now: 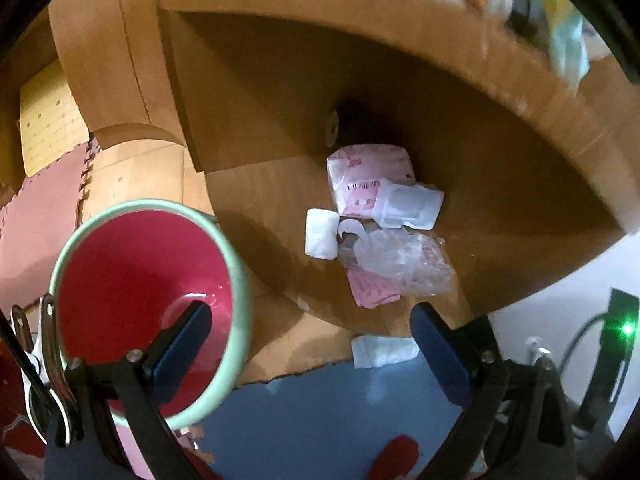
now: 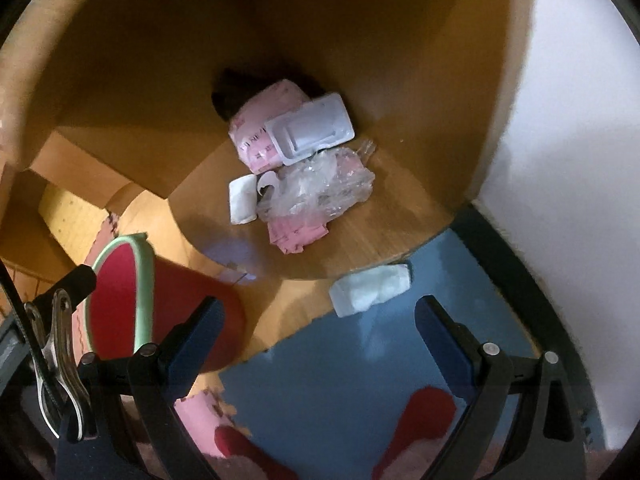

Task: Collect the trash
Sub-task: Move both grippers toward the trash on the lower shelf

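Observation:
A heap of trash lies on the wooden floor of an open cabinet nook: a pink packet, a white blister tray, a white wad, crumpled clear plastic and a pink slip. A white tissue rests on the blue mat at the nook's front edge. A red bin with a mint rim is tipped at the left. My left gripper is open, its left finger over the bin's mouth. My right gripper is open and holds nothing, just short of the tissue.
Wooden cabinet walls close in the nook above and on both sides. A white wall stands to the right, with a cable and a green-lit device. Blue and pink foam mats cover the floor. Red shapes lie below the grippers.

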A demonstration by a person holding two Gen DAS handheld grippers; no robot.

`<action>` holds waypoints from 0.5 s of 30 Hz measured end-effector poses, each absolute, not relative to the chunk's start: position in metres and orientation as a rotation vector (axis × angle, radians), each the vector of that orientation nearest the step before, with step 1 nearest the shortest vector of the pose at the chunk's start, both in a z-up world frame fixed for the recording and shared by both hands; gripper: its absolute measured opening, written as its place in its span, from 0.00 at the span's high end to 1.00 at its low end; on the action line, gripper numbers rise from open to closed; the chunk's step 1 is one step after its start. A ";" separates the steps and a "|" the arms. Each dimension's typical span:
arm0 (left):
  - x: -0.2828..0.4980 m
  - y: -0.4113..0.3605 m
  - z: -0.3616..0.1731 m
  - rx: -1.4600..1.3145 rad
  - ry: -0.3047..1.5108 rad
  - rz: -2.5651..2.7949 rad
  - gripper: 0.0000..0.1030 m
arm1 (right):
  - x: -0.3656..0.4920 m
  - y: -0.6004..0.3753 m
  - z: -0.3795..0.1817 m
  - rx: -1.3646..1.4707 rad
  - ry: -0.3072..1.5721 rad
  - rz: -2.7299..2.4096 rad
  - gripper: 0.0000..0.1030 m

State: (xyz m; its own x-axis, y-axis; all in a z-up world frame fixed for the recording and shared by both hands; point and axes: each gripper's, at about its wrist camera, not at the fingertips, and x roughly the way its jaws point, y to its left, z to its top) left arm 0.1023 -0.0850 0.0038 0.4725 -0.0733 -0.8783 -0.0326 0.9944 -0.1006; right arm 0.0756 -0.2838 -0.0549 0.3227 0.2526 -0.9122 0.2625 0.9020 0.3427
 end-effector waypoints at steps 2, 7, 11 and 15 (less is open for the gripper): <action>0.108 -0.095 -0.006 -0.053 1.075 -0.025 0.13 | 0.085 -0.278 -0.070 0.515 1.271 -0.002 0.05; 0.128 -0.109 -0.035 0.024 1.093 -0.021 0.20 | 0.112 -0.277 -0.098 0.547 1.248 -0.026 0.08; 0.153 -0.115 -0.056 -0.008 1.125 -0.033 0.26 | 0.131 -0.285 -0.114 0.606 1.226 -0.052 0.08; 0.179 -0.124 -0.074 0.008 1.117 -0.019 0.26 | 0.148 -0.295 -0.133 0.676 1.203 -0.084 0.08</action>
